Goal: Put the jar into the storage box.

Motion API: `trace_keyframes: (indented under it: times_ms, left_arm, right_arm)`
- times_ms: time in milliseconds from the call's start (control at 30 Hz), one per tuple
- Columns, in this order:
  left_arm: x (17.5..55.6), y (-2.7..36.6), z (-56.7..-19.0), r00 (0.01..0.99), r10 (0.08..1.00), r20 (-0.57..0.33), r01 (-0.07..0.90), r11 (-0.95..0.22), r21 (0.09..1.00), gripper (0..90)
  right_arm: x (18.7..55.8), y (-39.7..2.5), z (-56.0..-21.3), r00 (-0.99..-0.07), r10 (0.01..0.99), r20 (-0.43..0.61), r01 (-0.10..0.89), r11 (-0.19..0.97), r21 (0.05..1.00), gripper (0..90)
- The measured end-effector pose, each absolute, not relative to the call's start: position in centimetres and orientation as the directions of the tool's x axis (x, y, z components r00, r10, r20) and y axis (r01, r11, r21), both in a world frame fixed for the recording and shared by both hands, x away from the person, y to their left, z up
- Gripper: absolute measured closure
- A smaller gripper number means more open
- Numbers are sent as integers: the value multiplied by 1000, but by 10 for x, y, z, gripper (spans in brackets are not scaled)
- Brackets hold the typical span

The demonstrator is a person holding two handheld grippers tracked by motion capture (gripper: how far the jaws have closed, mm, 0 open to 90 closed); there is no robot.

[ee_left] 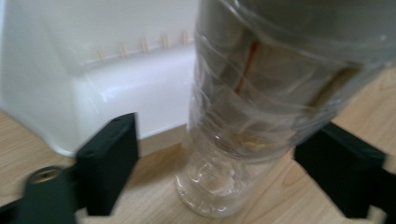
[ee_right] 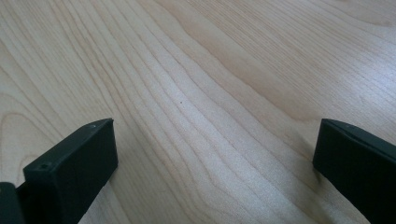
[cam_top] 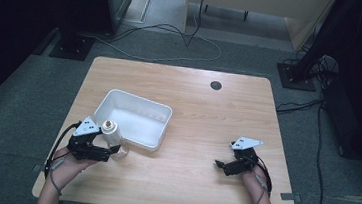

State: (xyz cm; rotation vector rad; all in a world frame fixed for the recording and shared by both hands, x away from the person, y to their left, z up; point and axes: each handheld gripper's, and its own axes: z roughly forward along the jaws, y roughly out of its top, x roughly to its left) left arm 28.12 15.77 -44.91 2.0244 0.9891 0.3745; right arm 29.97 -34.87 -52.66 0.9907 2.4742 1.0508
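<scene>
Nearest the person, the left tool (cam_top: 110, 151) stands wide open around a clear plastic bottle (ee_left: 247, 140), its jaws flanking the bottle but apart from it. The bottle stands on the counter (cam_top: 202, 119), just beside the white bin (cam_top: 135, 117). The right tool (cam_top: 219, 164) rests open and empty, well apart. Judged step: reaching to grasp. Next, the jaws need closing squarely on the bottle.
</scene>
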Motion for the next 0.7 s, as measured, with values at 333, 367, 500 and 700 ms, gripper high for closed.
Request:
trace_keyframes:
  times_ms: [333,367,500,700]
  left_arm:
    - [281,151,-446,627,772,-103,497,-295,816,240]
    - [281,151,-446,624,775,-99,492,-292,820,241]
    - [278,147,-446,632,771,-80,463,-293,837,355]
    - [275,142,-445,645,763,-49,439,-317,841,427]
  right_arm:
    - [300,-349,-527,-727,686,13,486,501,716,0]
    - [300,-349,-527,-727,686,13,486,502,716,0]
    - [300,-349,-527,-727,686,13,486,501,716,0]
    - [300,-349,-527,-728,686,13,485,502,716,0]
